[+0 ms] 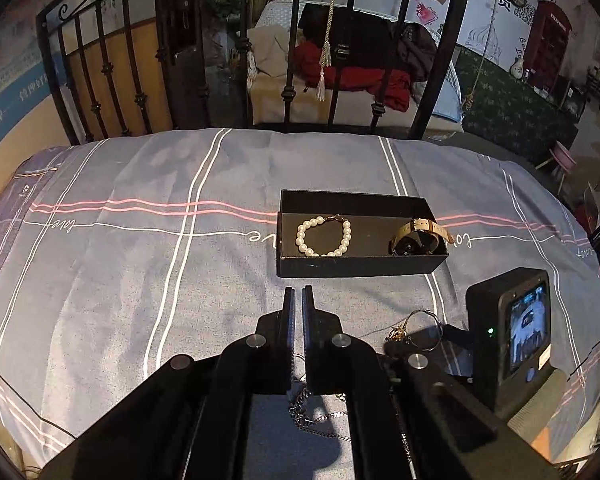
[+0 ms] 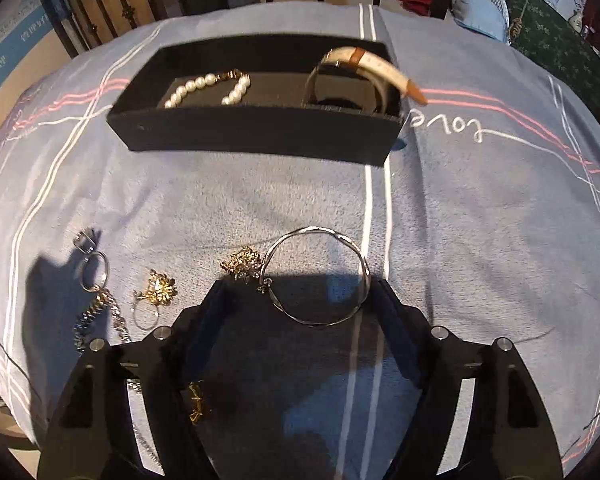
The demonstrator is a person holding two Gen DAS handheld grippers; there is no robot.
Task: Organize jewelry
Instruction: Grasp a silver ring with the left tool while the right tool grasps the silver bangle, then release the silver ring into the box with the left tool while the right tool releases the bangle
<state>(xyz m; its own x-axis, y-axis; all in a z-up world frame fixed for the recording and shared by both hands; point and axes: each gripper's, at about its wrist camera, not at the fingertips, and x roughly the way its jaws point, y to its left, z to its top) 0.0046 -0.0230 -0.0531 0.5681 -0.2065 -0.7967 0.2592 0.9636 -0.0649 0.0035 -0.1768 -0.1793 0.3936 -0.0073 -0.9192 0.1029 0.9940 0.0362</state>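
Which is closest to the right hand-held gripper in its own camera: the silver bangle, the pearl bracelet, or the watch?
From the right hand-held gripper:
1. Silver bangle, lying between its open fingers.
2. Pearl bracelet, left end of the black box.
3. Watch, right end; too close to call with the pearls.

A striped blue bedsheet (image 1: 140,240) meets a black iron bedframe (image 1: 100,80); red cloth (image 1: 360,76) lies behind.

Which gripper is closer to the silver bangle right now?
Right. The right gripper is open, its fingers flanking the silver bangle on the bedsheet. The left gripper, nearly closed, sits to the bangle's left, over the chain.
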